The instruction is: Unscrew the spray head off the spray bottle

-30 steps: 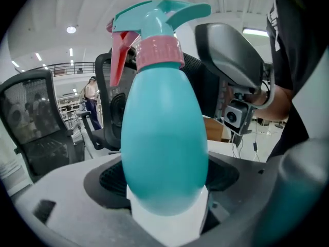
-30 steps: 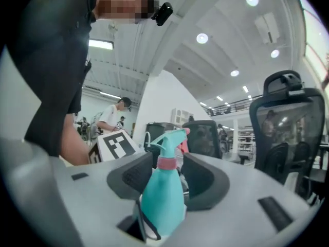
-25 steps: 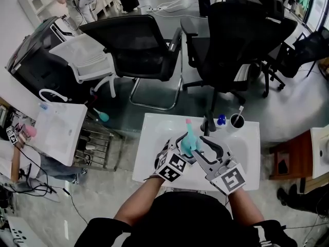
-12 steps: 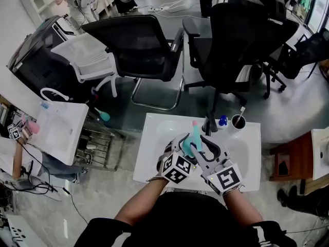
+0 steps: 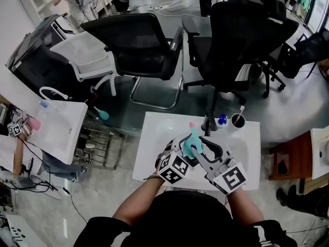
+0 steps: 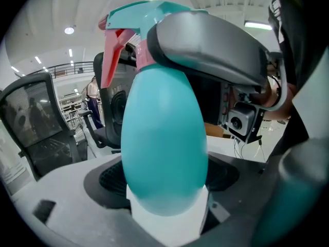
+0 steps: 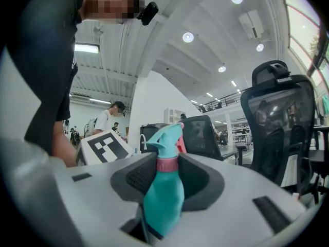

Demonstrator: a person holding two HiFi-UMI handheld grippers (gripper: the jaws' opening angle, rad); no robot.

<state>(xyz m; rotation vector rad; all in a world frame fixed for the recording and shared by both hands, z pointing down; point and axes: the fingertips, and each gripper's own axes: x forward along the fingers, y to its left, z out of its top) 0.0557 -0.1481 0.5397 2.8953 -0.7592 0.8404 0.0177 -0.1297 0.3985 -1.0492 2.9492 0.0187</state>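
Note:
The teal spray bottle [image 5: 194,142] stands upright over the white table [image 5: 154,138], its teal head with pink trigger [image 6: 119,35] on top. My left gripper [image 5: 185,147] is shut on the bottle's fat body [image 6: 164,153], which fills the gap between its jaws. My right gripper [image 5: 199,144] comes in from the right at neck height. Its jaws have just been closing, and they now sit against both sides of the pink collar [image 7: 167,164] under the spray head. The same grey jaw crosses the neck in the left gripper view.
At the table's far edge stand a black cup [image 5: 237,120], a small blue item [image 5: 221,120] and a dark upright piece [image 5: 208,125]. Two black office chairs [image 5: 139,45] [image 5: 241,35] stand beyond the table. Another white table [image 5: 59,127] is at the left.
The right gripper's jaws have narrowed around the bottle's neck. Both hands and the bottle have stayed in nearly the same spot over the table.

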